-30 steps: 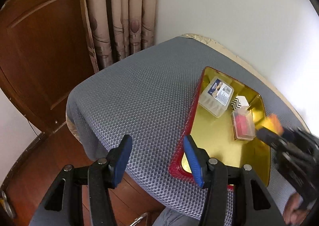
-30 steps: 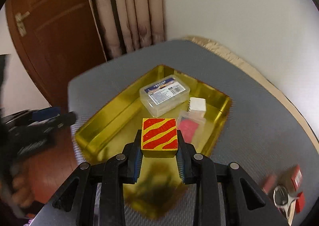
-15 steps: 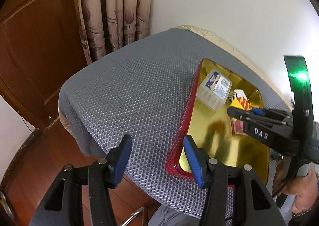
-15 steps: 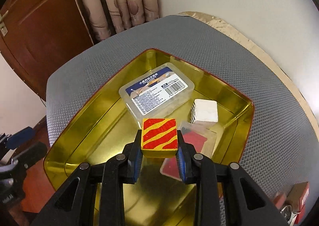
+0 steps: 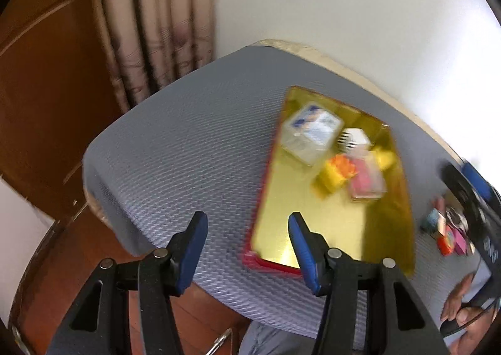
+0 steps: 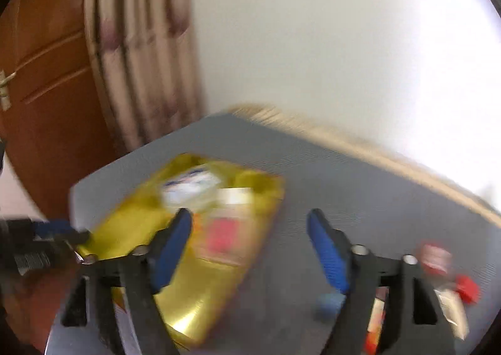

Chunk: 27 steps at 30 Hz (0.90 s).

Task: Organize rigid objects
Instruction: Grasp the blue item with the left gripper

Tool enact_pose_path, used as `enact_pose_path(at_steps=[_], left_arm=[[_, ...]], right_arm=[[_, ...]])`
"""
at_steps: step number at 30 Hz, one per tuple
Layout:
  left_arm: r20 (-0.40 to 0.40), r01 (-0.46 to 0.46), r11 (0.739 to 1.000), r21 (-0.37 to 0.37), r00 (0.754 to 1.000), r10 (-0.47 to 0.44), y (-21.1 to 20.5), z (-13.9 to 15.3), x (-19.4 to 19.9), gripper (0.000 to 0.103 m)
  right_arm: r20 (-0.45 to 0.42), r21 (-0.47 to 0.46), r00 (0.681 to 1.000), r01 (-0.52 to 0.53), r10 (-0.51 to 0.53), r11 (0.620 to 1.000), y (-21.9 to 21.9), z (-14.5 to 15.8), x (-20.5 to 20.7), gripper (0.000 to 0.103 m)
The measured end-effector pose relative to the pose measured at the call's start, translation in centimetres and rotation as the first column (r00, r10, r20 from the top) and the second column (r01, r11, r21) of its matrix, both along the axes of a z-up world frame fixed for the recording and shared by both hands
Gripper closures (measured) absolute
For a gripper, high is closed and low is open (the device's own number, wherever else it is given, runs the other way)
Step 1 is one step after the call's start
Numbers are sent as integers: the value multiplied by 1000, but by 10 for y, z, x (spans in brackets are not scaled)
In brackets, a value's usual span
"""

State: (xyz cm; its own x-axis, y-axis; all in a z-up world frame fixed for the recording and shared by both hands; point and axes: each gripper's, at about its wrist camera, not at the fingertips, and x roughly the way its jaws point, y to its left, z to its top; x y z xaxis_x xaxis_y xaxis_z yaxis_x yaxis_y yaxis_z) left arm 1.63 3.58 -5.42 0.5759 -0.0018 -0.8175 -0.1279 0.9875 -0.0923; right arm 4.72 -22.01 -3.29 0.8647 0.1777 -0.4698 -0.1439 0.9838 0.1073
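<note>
Gold tray, grey mat, bright blocks

The tray [image 5: 328, 229] is glossy gold inside with a red rim, on a grey honeycomb-textured mat [image 5: 188, 142]. A yellow block [image 5: 336, 171] has an orange-red top; beside it sits a black-and-white striped cube [image 5: 355, 138]. Both grippers' pads [image 6: 327, 250] are blue on black arms.

We count one gold tray [image 5: 328, 229] on the grey desk [image 5: 188, 142]. Inside it we see four things: one clear plastic box [image 5: 310, 132] with a blue and white label, one white block [image 5: 355, 138] with a striped side, one yellow block [image 5: 336, 174] with an orange-red top, and one clear case [image 5: 368, 182] with red inside. Off to the right of the tray, we see a small cluster of loose items [image 5: 444, 229], too blurred for us to count. Two hand-held grippers, left [image 5: 247, 232] and right [image 6: 250, 239], each with two blue-padded fingers.
</note>
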Motion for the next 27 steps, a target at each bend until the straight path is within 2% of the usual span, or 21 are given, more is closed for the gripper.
enact_pose_path(at_steps=[1, 2, 3, 6, 8, 10, 14, 18, 20, 24, 27], left_arm=[[13, 40, 999, -2, 999, -40, -8, 3, -3, 48], [23, 71, 997, 0, 997, -71, -15, 5, -4, 48], [37, 117, 993, 7, 992, -117, -25, 8, -8, 48], [55, 249, 968, 36, 966, -251, -58, 15, -15, 48], [52, 327, 944, 37, 943, -329, -81, 17, -19, 48], [47, 411, 911, 39, 910, -412, -106, 20, -19, 48], [20, 549, 834, 53, 834, -551, -165, 22, -6, 47], [-38, 634, 767, 100, 773, -633, -217, 12, 15, 47], [-76, 657, 742, 130, 753, -653, -236, 1, 30, 47], [-158, 689, 714, 122, 724, -671, -260, -22, 56, 47], [-196, 705, 696, 135, 708, -679, -270, -34, 68, 47]], right_arm=[[43, -54, 996, 78, -75, 996, -20, -7, -21, 12], [60, -101, 990, 133, -128, 986, -35, -13, -36, 6], [56, -152, 981, 192, -185, 970, -54, -22, -48, 6], [-63, -255, 927, 344, -371, 904, -118, -50, -68, 6], [-163, -257, 877, 405, -453, 877, -163, -69, -75, 6], [-223, -253, 825, 465, -519, 848, -197, -85, -83, 6], [-264, -224, 781, 522, -567, 823, -232, -104, -96, 6], [-189, -214, 783, 556, -592, 803, -239, -100, -105, 3], [-199, -227, 777, 557, -598, 799, -243, -102, -99, 3], [-220, -116, 789, 562, -573, 819, -264, -101, -97, 3], [-242, -83, 796, 553, -555, 829, -277, -106, -97, 3]])
